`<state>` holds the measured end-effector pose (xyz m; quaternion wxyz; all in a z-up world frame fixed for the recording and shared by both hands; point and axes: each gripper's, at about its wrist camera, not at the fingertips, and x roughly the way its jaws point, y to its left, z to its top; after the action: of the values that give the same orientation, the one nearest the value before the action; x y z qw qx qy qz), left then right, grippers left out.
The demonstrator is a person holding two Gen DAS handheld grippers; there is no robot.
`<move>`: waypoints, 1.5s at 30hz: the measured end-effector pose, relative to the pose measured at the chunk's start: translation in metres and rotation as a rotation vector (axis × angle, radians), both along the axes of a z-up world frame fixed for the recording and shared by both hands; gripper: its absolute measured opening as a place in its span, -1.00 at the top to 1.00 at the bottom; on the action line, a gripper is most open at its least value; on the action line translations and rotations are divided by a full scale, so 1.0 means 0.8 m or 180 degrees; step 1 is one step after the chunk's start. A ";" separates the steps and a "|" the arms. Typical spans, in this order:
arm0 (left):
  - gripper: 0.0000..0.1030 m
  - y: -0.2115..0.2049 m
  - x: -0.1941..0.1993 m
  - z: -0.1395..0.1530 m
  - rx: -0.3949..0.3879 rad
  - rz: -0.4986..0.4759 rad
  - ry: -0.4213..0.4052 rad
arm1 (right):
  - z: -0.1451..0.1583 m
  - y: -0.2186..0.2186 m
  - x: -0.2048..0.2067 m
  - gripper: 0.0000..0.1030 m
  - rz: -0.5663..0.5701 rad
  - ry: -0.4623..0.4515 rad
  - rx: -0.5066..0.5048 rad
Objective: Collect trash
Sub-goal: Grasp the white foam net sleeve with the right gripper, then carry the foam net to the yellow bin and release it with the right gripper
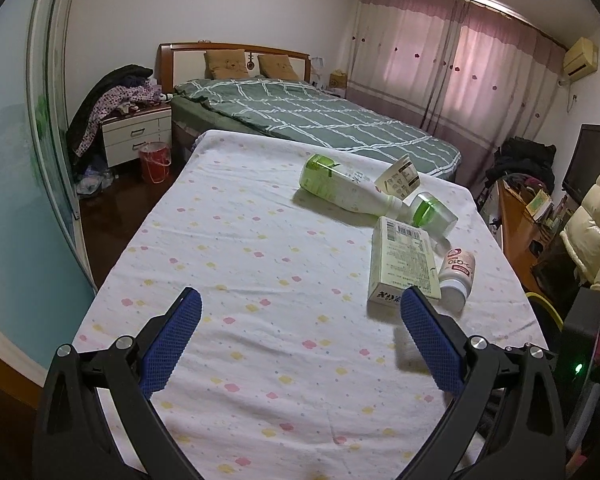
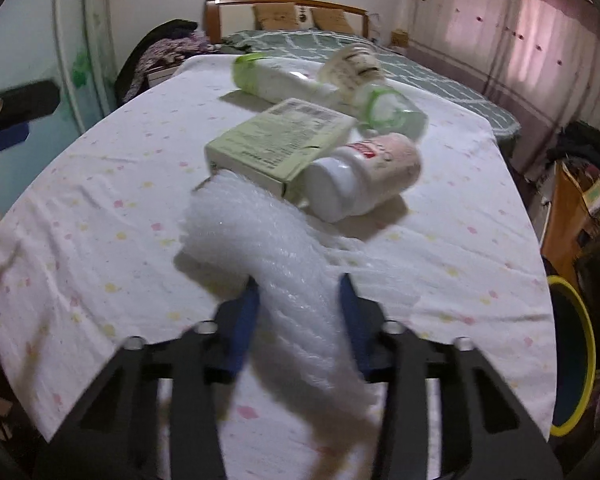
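While the bubble wrap (image 2: 260,240) lies lengthwise between the fingers of our right tool (image 2: 300,292), its long axis runs from the near edge of the counter (image 2: 80,208) away toward the pale green box (image 2: 276,140), so it points almost straight along the tool. We judge the right tool to be clenched on the wrap, the blue pads pressing its near end from both sides, though motion blur softens the contact. The far end of the wrap touches or sits just under the near corner of the box; we cannot tell which. Just right of the box lies the white pill bottle (image 2: 364,176) on its side, cap toward us, touching the box. Farther off lie the long green-capped bottle (image 2: 280,78), a clear green-banded bottle (image 2: 388,112) and a paper cup (image 2: 352,64), all on their sides in one cluster.

Our left tool (image 1: 300,312) hangs released, fingers wide apart over bare cloth, with the box (image 1: 404,264) just beyond its right finger. So the right hand has the wrap, and the left is the nearer one for the box. A yellow-rimmed bin (image 2: 572,356) shows at the right, below the counter edge, which we take as the likely drop point
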<state>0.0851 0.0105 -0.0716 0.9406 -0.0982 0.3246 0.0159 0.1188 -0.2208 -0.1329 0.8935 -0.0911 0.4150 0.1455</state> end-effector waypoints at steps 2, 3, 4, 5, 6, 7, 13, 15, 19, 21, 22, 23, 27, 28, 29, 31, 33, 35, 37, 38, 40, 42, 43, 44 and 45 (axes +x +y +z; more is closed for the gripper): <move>-0.90 -0.002 -0.001 0.000 0.0000 -0.0005 -0.0001 | 0.003 -0.007 -0.002 0.55 -0.0012 0.0051 0.0103; -0.90 -0.003 0.000 0.000 -0.0002 -0.0009 0.0002 | 0.005 -0.009 -0.003 0.57 -0.0016 0.0063 0.0140; -0.90 -0.002 -0.001 0.000 -0.0003 -0.0012 0.0002 | 0.008 -0.011 -0.005 0.57 -0.0017 0.0068 0.0162; -0.90 -0.004 -0.001 -0.001 0.0001 -0.0018 0.0004 | 0.011 -0.013 -0.007 0.58 -0.0016 0.0072 0.0187; -0.90 -0.004 -0.001 -0.001 0.0005 -0.0022 0.0006 | 0.015 -0.015 -0.009 0.58 -0.0016 0.0070 0.0231; -0.90 -0.005 0.000 -0.002 0.0008 -0.0026 0.0008 | 0.020 -0.019 -0.012 0.58 -0.0018 0.0059 0.0287; -0.90 -0.009 0.000 -0.004 0.0008 -0.0046 0.0024 | 0.057 -0.044 -0.029 0.58 -0.0092 -0.0121 0.0506; -0.90 -0.014 0.002 -0.007 0.0016 -0.0073 0.0044 | 0.069 -0.057 -0.031 0.58 -0.0175 -0.0201 0.0555; -0.90 -0.026 0.005 -0.013 0.0036 -0.0162 0.0095 | 0.082 -0.095 -0.025 0.58 -0.0479 -0.0342 0.0551; -0.90 -0.036 0.007 -0.015 0.0047 -0.0222 0.0121 | 0.078 -0.121 -0.017 0.58 -0.0721 -0.0357 0.0516; -0.90 -0.040 0.008 -0.016 0.0056 -0.0246 0.0131 | 0.077 -0.134 -0.014 0.58 -0.0832 -0.0362 0.0505; -0.90 -0.044 0.009 -0.017 0.0068 -0.0268 0.0140 | 0.073 -0.152 -0.009 0.57 -0.1000 -0.0362 0.0496; -0.90 -0.063 0.017 -0.022 0.0123 -0.0357 0.0201 | 0.055 -0.218 0.003 0.57 -0.1552 -0.0286 0.0499; -0.90 -0.065 0.019 -0.024 0.0132 -0.0370 0.0212 | 0.048 -0.239 0.006 0.57 -0.1726 -0.0264 0.0484; -0.90 -0.070 0.022 -0.025 0.0146 -0.0387 0.0225 | 0.043 -0.257 0.008 0.57 -0.1885 -0.0249 0.0470; -0.90 -0.076 0.027 -0.027 0.0167 -0.0410 0.0249 | 0.033 -0.285 0.009 0.57 -0.2122 -0.0218 0.0452; -0.90 -0.085 0.034 -0.030 0.0186 -0.0446 0.0278 | 0.025 -0.307 0.011 0.55 -0.2311 -0.0172 0.0423; -0.90 -0.095 0.040 -0.033 0.0216 -0.0483 0.0301 | 0.018 -0.328 0.010 0.54 -0.2471 -0.0138 0.0419; -0.90 -0.104 0.047 -0.035 0.0243 -0.0526 0.0323 | 0.011 -0.335 0.012 0.49 -0.2576 -0.0127 0.0402; -0.90 -0.110 0.051 -0.037 0.0258 -0.0554 0.0332 | 0.009 -0.340 0.013 0.45 -0.2628 -0.0119 0.0402; -0.90 -0.119 0.058 -0.039 0.0291 -0.0597 0.0351 | 0.005 -0.347 0.014 0.36 -0.2711 -0.0115 0.0394; -0.90 -0.128 0.065 -0.041 0.0326 -0.0635 0.0371 | 0.002 -0.353 0.012 0.22 -0.2774 -0.0130 0.0381; -0.90 -0.131 0.067 -0.042 0.0333 -0.0647 0.0377 | 0.001 -0.355 0.012 0.15 -0.2806 -0.0132 0.0373; -0.90 -0.135 0.071 -0.043 0.0345 -0.0664 0.0389 | 0.000 -0.357 0.011 0.03 -0.2824 -0.0119 0.0376; -0.90 -0.137 0.074 -0.045 0.0355 -0.0676 0.0398 | -0.001 -0.359 0.012 0.00 -0.2825 -0.0113 0.0390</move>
<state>0.1446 -0.0992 -0.1073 0.9189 -0.0097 0.3897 -0.0597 0.1280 -0.5078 -0.1340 0.8801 0.1463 0.3891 -0.2293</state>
